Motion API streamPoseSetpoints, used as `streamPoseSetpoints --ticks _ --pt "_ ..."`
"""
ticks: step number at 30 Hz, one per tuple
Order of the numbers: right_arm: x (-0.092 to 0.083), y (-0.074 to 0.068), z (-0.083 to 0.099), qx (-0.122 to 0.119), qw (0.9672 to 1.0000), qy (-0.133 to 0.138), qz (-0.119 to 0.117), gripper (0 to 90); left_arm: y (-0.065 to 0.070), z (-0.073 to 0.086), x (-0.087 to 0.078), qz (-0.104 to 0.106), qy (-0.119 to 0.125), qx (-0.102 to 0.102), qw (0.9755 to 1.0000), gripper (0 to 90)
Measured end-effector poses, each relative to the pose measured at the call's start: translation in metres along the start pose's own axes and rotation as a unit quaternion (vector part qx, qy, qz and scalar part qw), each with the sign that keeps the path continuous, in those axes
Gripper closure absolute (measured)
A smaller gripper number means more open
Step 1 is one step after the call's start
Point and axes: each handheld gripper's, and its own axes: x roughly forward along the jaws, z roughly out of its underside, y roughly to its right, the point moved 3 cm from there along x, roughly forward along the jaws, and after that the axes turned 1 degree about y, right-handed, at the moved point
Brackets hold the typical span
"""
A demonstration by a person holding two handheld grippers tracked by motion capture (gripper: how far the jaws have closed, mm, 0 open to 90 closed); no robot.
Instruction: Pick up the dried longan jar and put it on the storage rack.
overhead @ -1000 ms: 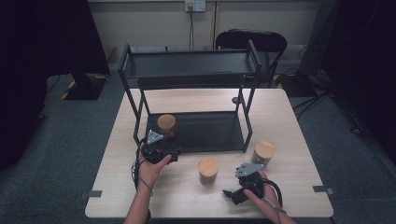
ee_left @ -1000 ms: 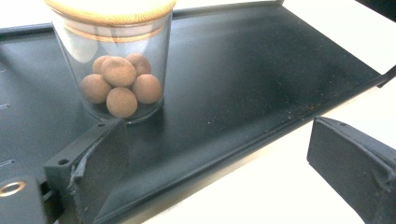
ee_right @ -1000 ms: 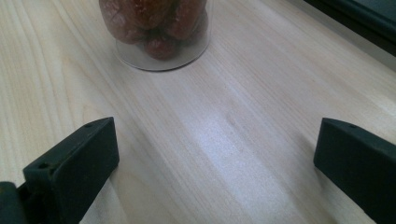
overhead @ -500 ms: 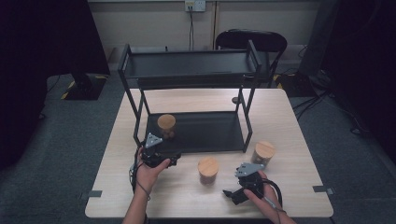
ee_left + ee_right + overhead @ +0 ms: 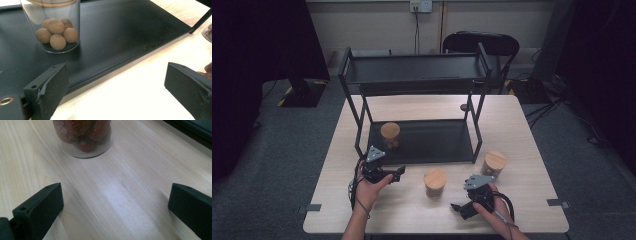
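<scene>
Left gripper drawn back from the jar on the shelf, both grippers empty

In the high view the left gripper, which a second earlier had sat nearer the shelf edge, had shifted slightly toward the lower left of the frame, leaving the shelf jar standing on the rack's lower shelf, so that placement looked finished and the middle jar seemed next. The right gripper had not moved, its jaws spread with nothing between. The left gripper view showed the jaws apart and empty, and round brown balls inside the shelf jar at upper left; the right gripper view showed reddish fruit in the jar ahead.
</scene>
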Motion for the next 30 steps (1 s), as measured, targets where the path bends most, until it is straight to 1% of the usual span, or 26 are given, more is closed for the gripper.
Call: streamPoseSetpoints --ticks 4,9,17,20,30 --pt "0.000 0.000 0.000 0.000 1.0000 0.000 0.000 0.0 0.001 0.003 -0.001 0.002 -0.001 -0.001 1.0000 5.5" --pt "0.000 0.000 0.000 0.000 1.0000 0.000 0.000 0.0 0.001 0.008 -0.001 0.005 -0.008 0.005 0.9999 5.5" --pt "0.000 0.000 0.000 0.000 1.0000 0.000 0.000 0.0 0.001 0.013 -0.004 0.006 -0.011 0.006 0.9999 5.4" --pt "0.000 0.000 0.000 0.000 1.0000 0.000 0.000 0.0 0.001 0.015 -0.006 0.006 -0.014 0.009 0.9998 5.3" --pt "0.000 0.000 0.000 0.000 1.0000 0.000 0.000 0.0 0.003 0.024 -0.009 0.007 -0.015 0.006 0.9998 5.3"
